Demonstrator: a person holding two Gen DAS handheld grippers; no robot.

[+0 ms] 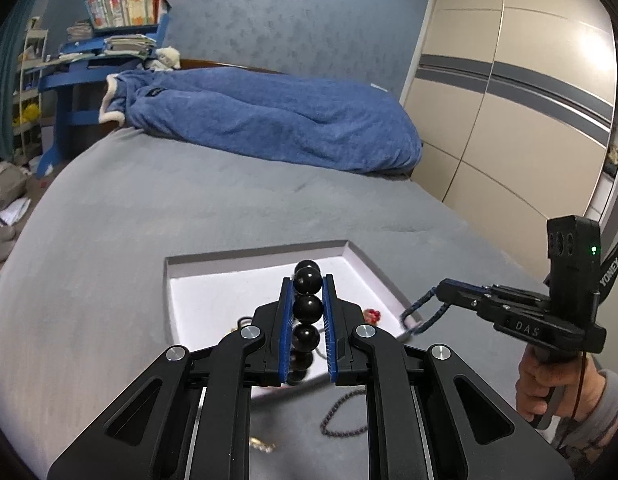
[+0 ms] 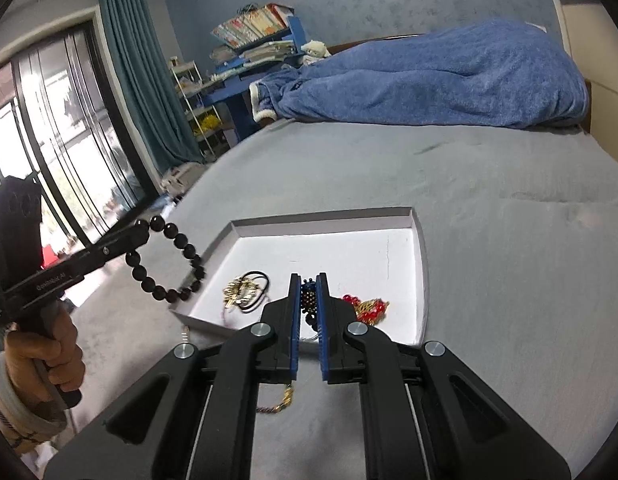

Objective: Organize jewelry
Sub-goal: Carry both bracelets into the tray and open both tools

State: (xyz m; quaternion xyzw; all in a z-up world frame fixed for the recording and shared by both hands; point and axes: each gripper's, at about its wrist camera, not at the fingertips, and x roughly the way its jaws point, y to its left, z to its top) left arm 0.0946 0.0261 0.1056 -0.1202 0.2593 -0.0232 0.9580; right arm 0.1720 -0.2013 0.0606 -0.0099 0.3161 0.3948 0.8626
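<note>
My left gripper (image 1: 308, 280) is shut on a bracelet of large black beads (image 1: 308, 306), held above the near edge of a shallow white tray (image 1: 213, 256) on the bed. The bracelet hangs as a ring in the right wrist view (image 2: 165, 258). My right gripper (image 2: 308, 280) is shut on a thin dark beaded chain (image 2: 308, 300) over the tray (image 2: 329, 216); from the left wrist view the chain (image 1: 423, 312) hangs as a loop from the right gripper (image 1: 439, 290). In the tray lie a gold piece with black cord (image 2: 245, 290) and a red and gold piece (image 2: 367, 306).
A dark beaded necklace (image 1: 341, 416) and a small gold item (image 1: 263, 445) lie on the grey bed cover in front of the tray. A gold chain (image 2: 279, 402) lies near the right gripper. A blue blanket (image 1: 269, 120) lies at the bed's far end.
</note>
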